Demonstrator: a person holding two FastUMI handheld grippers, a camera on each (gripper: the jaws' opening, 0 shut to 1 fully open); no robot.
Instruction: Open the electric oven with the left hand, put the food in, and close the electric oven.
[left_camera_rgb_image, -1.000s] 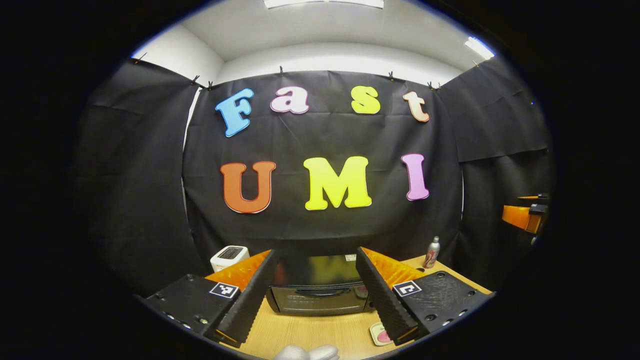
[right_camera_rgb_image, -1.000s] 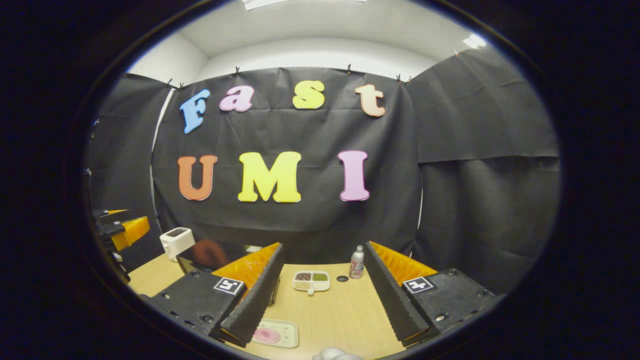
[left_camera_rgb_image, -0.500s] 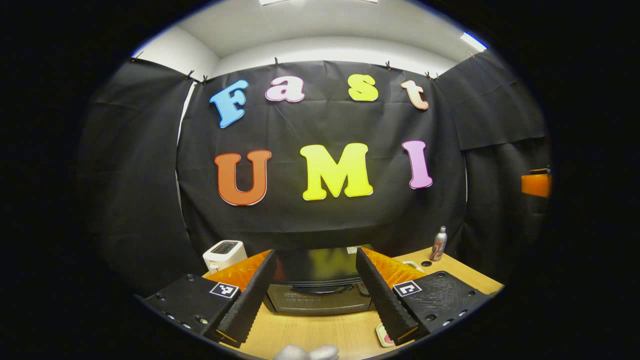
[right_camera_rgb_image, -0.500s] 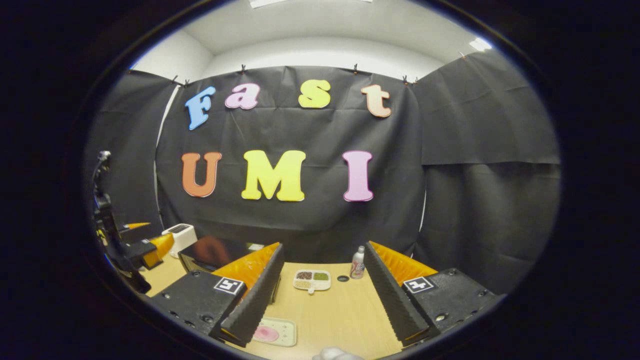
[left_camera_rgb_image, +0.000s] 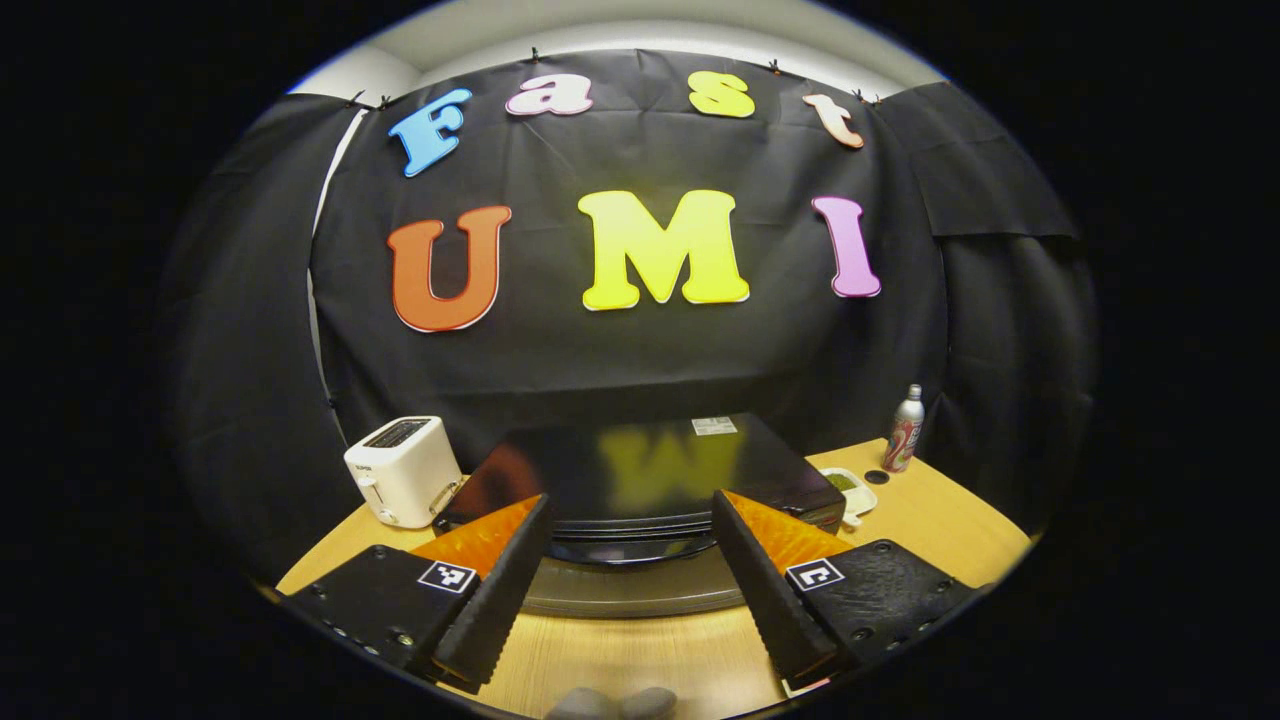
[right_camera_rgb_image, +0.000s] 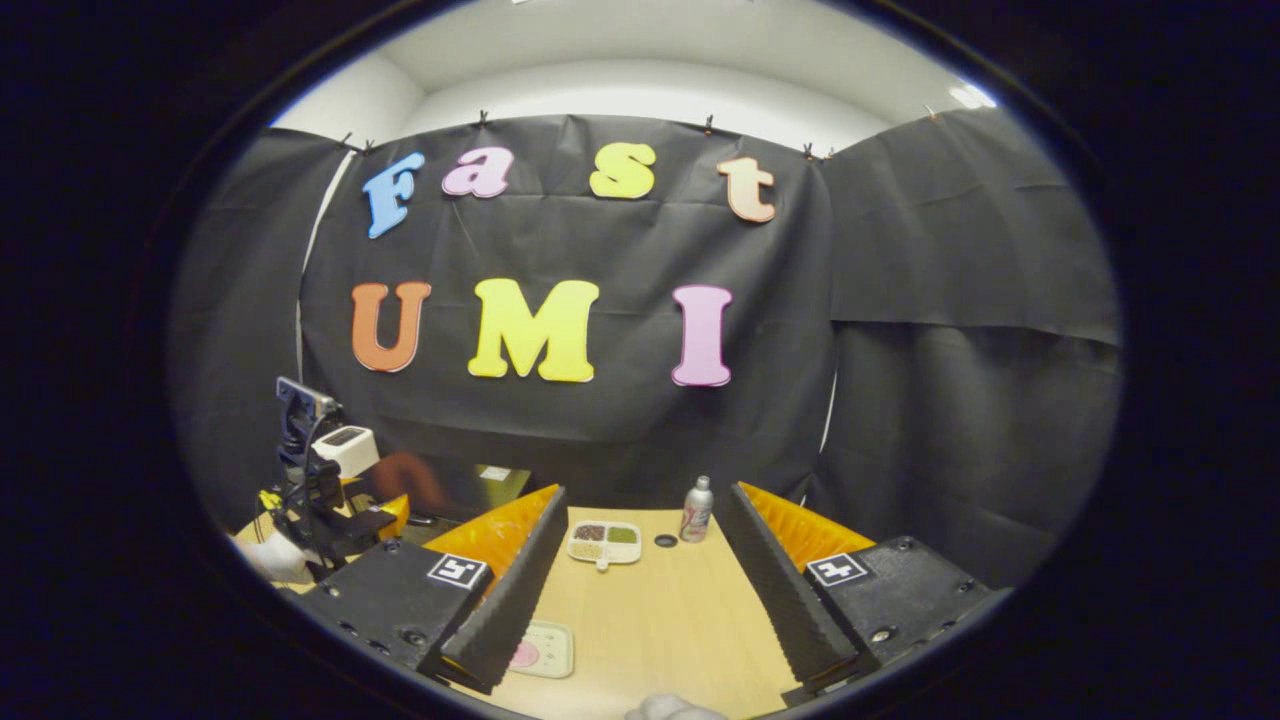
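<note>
The black electric oven (left_camera_rgb_image: 640, 465) stands on the wooden table (left_camera_rgb_image: 935, 520), its glossy top just beyond my left gripper (left_camera_rgb_image: 630, 500). That gripper is open, its fingers either side of the oven's front top edge, above the door (left_camera_rgb_image: 630, 595), which looks closed. My right gripper (right_camera_rgb_image: 644, 490) is open with nothing between its fingers, over the table. Below its left finger lies a white tray with a pink food piece (right_camera_rgb_image: 524, 655). A small divided dish of food (right_camera_rgb_image: 603, 541) sits farther back. In the right gripper view the left gripper (right_camera_rgb_image: 385, 515) and a white-gloved hand (right_camera_rgb_image: 270, 555) show by the oven (right_camera_rgb_image: 470, 485).
A white toaster (left_camera_rgb_image: 403, 470) stands left of the oven. A silver and red bottle (left_camera_rgb_image: 906, 428) and a small black cap (right_camera_rgb_image: 665, 540) are at the back right, near the divided dish (left_camera_rgb_image: 843, 483).
My left gripper has moved forward and tipped down, so the oven now lies close beneath it. It has come into the right gripper view by the oven. The right gripper has barely shifted.
</note>
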